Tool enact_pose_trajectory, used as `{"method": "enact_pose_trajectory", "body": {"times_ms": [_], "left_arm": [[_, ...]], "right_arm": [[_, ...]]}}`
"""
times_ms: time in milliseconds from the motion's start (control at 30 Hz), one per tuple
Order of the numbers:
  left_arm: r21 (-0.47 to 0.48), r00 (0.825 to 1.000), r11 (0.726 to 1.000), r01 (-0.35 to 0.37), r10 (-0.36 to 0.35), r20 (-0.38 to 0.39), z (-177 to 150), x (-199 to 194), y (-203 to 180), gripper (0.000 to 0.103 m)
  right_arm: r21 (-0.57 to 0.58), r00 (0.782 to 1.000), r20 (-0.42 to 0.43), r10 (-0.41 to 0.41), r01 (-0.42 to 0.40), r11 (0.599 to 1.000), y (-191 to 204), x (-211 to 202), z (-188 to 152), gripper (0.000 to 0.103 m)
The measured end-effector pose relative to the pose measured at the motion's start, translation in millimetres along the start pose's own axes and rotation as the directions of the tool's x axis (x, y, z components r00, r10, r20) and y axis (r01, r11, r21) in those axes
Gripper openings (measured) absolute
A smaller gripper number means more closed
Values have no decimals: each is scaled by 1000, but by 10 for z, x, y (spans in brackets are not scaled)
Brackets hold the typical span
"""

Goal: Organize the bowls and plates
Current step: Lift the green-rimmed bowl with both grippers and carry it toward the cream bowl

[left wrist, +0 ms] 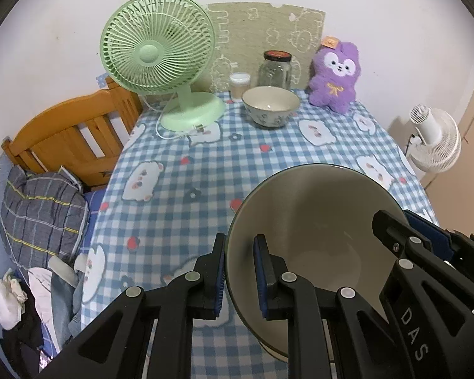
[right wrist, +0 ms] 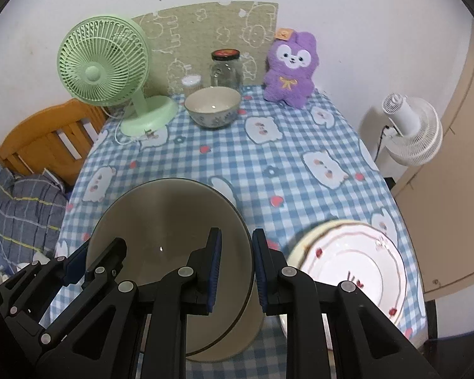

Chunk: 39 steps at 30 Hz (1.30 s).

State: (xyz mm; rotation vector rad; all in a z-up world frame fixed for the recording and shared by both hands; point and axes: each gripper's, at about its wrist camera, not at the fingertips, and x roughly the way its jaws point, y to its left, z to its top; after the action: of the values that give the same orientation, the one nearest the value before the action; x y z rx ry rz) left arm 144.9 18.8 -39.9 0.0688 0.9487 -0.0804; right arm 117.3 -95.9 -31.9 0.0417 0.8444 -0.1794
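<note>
both grippers, left gripper (left wrist: 239, 276) and right gripper (right wrist: 236, 273), clamped on the big bowl's (right wrist: 161, 218) rim (mid-carry, i'd guess). small bowl (right wrist: 212, 106) and plates (right wrist: 350, 265) not stacked yet.

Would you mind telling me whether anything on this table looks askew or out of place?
Only the large bowl stands out: it is tipped off level, because the left gripper and right gripper each clamp its rim. The small bowl and plate sit flat; nothing looks spilled or broken.

The plate (right wrist: 357, 271) is blurred, its near edge hidden behind the right tongs (right wrist: 235, 271).
</note>
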Motion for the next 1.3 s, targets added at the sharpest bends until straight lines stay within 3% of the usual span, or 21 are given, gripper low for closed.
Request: {"method": "enact_pose_trajectory", "body": {"times_ms": [400, 1300], "left_arm": [[32, 999, 999, 30, -29, -25, -268, 20, -147, 14], [32, 995, 999, 42, -39, -88, -457, 335, -164, 14]], "right_arm": [[39, 999, -24, -29, 30, 999, -151, 5, -328, 23], [40, 995, -93, -41, 45, 998, -156, 355, -510, 23]]}}
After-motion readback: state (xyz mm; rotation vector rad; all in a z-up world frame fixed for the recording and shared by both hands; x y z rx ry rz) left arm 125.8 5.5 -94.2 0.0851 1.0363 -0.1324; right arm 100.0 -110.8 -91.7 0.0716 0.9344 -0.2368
